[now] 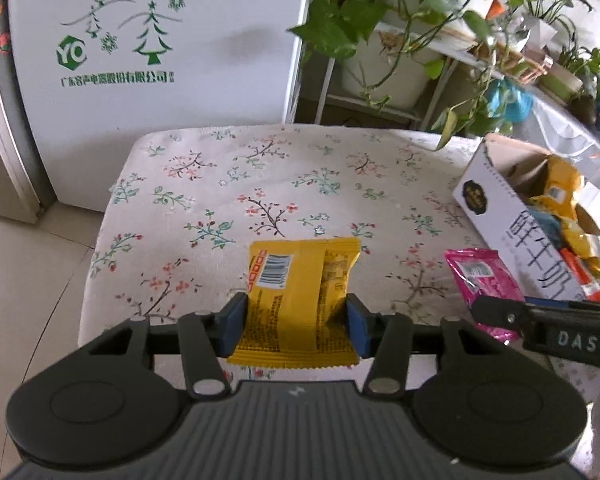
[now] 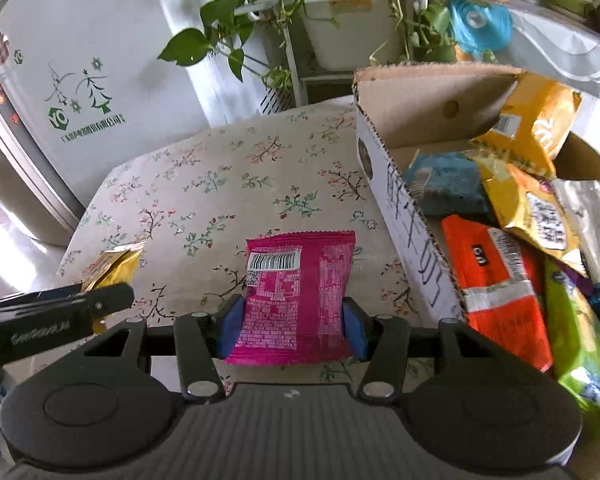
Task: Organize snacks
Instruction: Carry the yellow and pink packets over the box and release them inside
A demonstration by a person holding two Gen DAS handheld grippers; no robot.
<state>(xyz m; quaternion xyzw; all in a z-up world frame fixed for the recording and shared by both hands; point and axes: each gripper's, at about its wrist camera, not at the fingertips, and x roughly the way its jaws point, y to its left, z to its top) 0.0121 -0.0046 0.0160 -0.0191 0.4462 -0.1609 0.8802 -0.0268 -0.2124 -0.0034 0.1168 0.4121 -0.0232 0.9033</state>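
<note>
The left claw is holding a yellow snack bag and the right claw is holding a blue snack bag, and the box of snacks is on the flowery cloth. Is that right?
Nearly. The right gripper holds a pink snack bag, not a blue one; the right wrist view shows it. The rest stands: the left gripper holds the yellow snack bag, and the box sits on the flowery cloth.

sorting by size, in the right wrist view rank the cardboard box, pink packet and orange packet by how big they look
1. cardboard box
2. and 3. orange packet and pink packet: look about alike, and the pink one is nearer the camera, so unranked.
</note>
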